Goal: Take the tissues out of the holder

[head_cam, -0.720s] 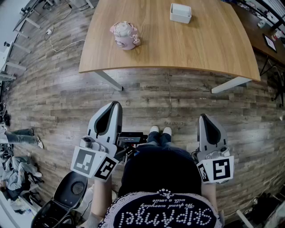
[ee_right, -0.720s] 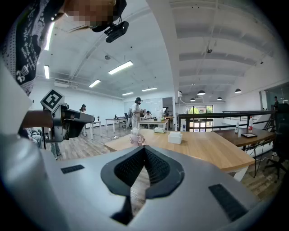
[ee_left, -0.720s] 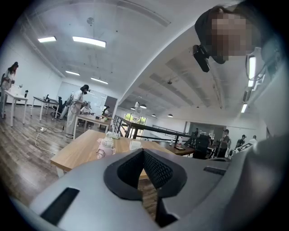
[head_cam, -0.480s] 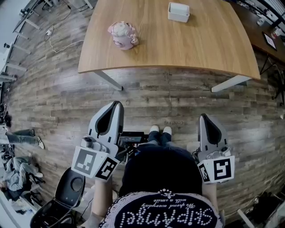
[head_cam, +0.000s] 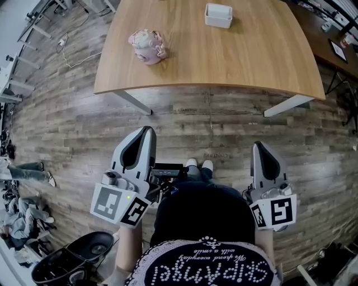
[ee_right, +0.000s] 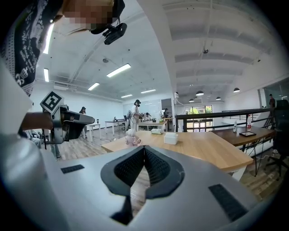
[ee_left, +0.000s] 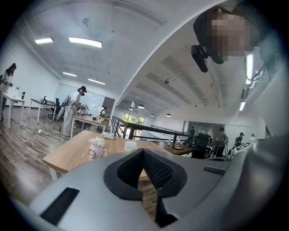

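A pink rounded holder (head_cam: 146,46) stands on the wooden table (head_cam: 251,61) at its left side, and a white rectangular box (head_cam: 218,15) sits further back. Both grippers hang well short of the table, over the floor beside the person's body. My left gripper (head_cam: 146,130) is shut and empty, as is my right gripper (head_cam: 259,145). In the left gripper view the shut jaws (ee_left: 143,151) point toward the pink holder (ee_left: 96,148). In the right gripper view the jaws (ee_right: 144,148) are shut, with the holder (ee_right: 131,139) and box (ee_right: 170,138) far ahead.
Wood-plank floor (head_cam: 224,128) lies between me and the table edge. A black case (head_cam: 67,262) sits on the floor at the lower left. Cables (head_cam: 72,53) trail left of the table. Other tables and people stand in the distance (ee_left: 72,108).
The table, holder and box have slid slightly left in the head view. Both grippers stay shut in about the same place. The black case at lower left sits lower in the view.
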`<state>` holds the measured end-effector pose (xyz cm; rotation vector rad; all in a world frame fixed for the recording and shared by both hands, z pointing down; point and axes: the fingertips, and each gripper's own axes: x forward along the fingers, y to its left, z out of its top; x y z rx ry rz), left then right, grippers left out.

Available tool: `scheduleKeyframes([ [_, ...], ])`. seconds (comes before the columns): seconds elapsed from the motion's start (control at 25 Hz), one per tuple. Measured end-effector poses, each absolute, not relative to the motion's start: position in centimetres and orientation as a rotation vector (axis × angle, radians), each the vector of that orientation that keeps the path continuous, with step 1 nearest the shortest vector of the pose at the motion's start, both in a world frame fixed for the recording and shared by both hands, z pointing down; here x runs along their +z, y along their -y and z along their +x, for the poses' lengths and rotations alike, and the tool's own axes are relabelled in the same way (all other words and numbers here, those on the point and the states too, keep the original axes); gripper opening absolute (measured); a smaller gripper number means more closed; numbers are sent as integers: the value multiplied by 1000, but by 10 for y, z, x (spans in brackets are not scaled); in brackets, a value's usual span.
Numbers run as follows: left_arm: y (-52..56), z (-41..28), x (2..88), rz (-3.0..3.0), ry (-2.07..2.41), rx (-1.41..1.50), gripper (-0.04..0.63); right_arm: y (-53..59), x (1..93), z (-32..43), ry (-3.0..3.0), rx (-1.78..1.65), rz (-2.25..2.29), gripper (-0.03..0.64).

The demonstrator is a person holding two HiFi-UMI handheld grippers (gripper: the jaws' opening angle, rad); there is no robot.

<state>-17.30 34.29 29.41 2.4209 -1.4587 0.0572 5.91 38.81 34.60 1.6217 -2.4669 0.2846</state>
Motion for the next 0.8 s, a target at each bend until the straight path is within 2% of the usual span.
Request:
scheduleKeyframes([
  [0.4,-344,-109,309,2531,1330,142,5,-371,348,72,2577,341,1598,12],
  [0.8,-294,-127,319,2500,1273,164,5,-324,355,55,2519,383,1636,12],
])
